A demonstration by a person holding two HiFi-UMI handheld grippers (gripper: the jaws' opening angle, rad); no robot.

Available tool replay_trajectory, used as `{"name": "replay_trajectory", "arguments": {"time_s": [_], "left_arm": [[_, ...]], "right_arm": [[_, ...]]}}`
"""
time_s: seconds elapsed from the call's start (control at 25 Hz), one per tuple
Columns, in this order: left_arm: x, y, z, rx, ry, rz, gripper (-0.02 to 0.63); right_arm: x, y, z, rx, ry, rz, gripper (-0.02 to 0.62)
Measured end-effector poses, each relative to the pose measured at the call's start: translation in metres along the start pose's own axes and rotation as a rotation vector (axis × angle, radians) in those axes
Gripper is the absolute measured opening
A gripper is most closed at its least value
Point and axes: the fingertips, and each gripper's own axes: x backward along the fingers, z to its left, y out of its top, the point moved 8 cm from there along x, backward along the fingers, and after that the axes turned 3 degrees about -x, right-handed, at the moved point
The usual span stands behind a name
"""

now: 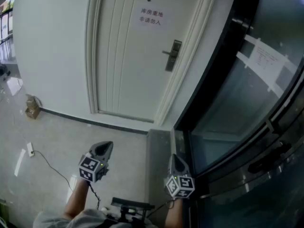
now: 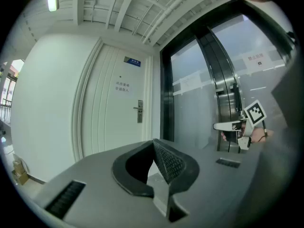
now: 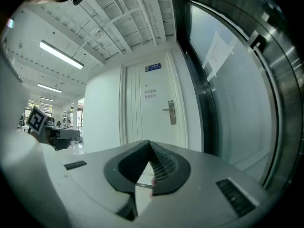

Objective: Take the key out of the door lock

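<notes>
White door [image 1: 123, 56] is seen well ahead of both grippers, with its metal lock plate [image 1: 173, 55] at the right edge; the key itself cannot be made out at this range. The left gripper [image 2: 153, 147] and right gripper [image 3: 149, 147] are held with jaws pressed together, nothing between them. If the lock is reached with them closed like this, the key may be knocked or missed. A blue sign [image 3: 153, 67] above the door is shown only by the gripper views, and the floor cable [image 1: 47, 163] only by the head view.

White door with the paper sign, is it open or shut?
Shut: the white panelled door sits flush in its frame, with no gap beside the metal lock plate. A key is too small to make out.
</notes>
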Motion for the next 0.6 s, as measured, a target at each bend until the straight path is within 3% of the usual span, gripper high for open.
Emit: {"name": "replay_trajectory", "arguments": {"time_s": [0.28,0.6], "left_arm": [[-0.008,0.004,-0.007,-0.004,0.007,0.002,-0.008],[-0.023,0.004,-0.026,0.001,0.052,-0.002,-0.008]], "right_arm": [[0.001,0.005,-0.011,-0.019,-0.013,-0.037,0.003],[0.000,0.006,-0.038,-0.001,0.029,-0.028,0.002]]}}
